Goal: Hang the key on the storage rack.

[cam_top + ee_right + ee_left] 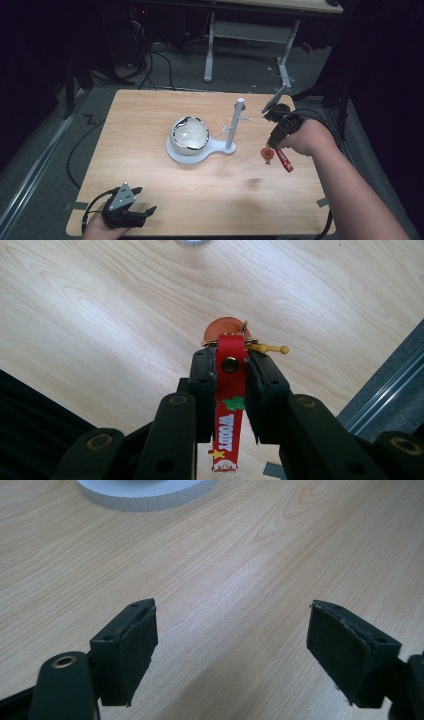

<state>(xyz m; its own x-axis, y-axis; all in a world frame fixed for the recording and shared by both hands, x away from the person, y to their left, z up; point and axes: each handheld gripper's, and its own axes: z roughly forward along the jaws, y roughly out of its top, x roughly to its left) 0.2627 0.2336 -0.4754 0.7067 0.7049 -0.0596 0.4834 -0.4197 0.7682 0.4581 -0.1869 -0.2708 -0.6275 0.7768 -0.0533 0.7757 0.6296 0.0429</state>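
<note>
A dim room: grey carpeted floor [240, 75], black cables [155, 65], and seemingly a white-legged desk [250, 30] beyond.

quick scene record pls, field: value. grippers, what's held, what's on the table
surface: wooden table
left gripper: open, holding nothing, low at the table's near left corner
right gripper: shut on red key strap, right side of the table
key strap detail: red with snap stud, gold ring and small reddish charm at its end, hanging above the table
white stand: centre of table, flat base with upright peg post at its right
bowl: white, sits on the stand's round base
hooks on post: too small to count
</note>
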